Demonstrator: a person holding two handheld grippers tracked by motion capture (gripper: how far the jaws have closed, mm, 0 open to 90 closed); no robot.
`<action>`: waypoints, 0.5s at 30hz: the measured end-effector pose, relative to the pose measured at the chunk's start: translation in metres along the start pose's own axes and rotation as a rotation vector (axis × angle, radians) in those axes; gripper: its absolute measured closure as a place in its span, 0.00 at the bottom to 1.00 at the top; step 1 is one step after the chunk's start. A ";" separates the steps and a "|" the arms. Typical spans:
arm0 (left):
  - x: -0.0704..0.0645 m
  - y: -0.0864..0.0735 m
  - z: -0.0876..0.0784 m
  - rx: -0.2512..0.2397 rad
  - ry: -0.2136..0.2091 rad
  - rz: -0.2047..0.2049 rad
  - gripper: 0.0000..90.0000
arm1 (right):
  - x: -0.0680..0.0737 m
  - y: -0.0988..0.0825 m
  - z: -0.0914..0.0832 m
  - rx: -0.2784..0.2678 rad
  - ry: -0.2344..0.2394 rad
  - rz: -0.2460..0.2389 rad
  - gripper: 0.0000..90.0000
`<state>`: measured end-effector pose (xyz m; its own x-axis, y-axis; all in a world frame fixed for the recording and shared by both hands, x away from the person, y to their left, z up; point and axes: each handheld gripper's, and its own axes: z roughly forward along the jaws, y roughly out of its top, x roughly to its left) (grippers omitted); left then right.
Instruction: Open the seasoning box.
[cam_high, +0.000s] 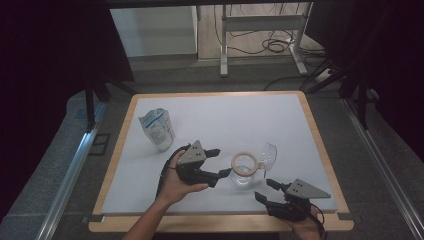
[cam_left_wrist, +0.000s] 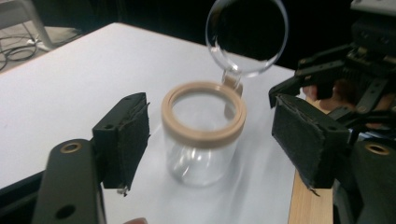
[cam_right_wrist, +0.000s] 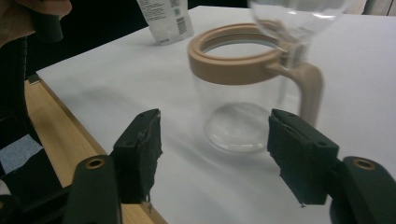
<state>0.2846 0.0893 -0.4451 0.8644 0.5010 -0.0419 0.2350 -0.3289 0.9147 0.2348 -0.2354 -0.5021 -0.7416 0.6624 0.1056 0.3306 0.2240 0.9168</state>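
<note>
A clear glass jar (cam_high: 244, 176) with a tan ring around its mouth stands upright on the white table top (cam_high: 225, 115), near the front. Its round glass lid (cam_high: 269, 155) is swung open on the hinge and leans to the right. My left gripper (cam_high: 222, 161) is open just left of the jar, its jaws pointing at it without touching. In the left gripper view the jar (cam_left_wrist: 201, 154) stands a little beyond the open gripper (cam_left_wrist: 212, 121). My right gripper (cam_high: 264, 189) is open at the jar's front right. In the right gripper view the jar (cam_right_wrist: 233, 126) stands beyond that gripper (cam_right_wrist: 217, 135).
A white and blue pouch (cam_high: 157, 129) stands upright at the left of the table, behind the left hand. The table's wooden rim (cam_high: 210, 222) runs along the front edge, close under the right gripper. Desk legs and cables lie on the floor beyond the table.
</note>
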 end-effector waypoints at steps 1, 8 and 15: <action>0.000 -0.003 -0.002 0.001 0.014 0.000 0.28 | 0.004 0.001 0.002 0.007 0.005 -0.003 0.38; 0.005 -0.034 -0.022 0.009 0.068 -0.029 0.24 | 0.022 0.001 0.015 0.005 0.055 -0.032 0.36; 0.013 -0.061 -0.041 0.034 0.129 -0.054 0.24 | 0.033 0.000 0.026 0.019 0.082 -0.041 0.36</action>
<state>0.2636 0.1484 -0.4853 0.7866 0.6164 -0.0366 0.2962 -0.3245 0.8983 0.2253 -0.1946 -0.5086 -0.7997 0.5921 0.0995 0.3093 0.2642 0.9135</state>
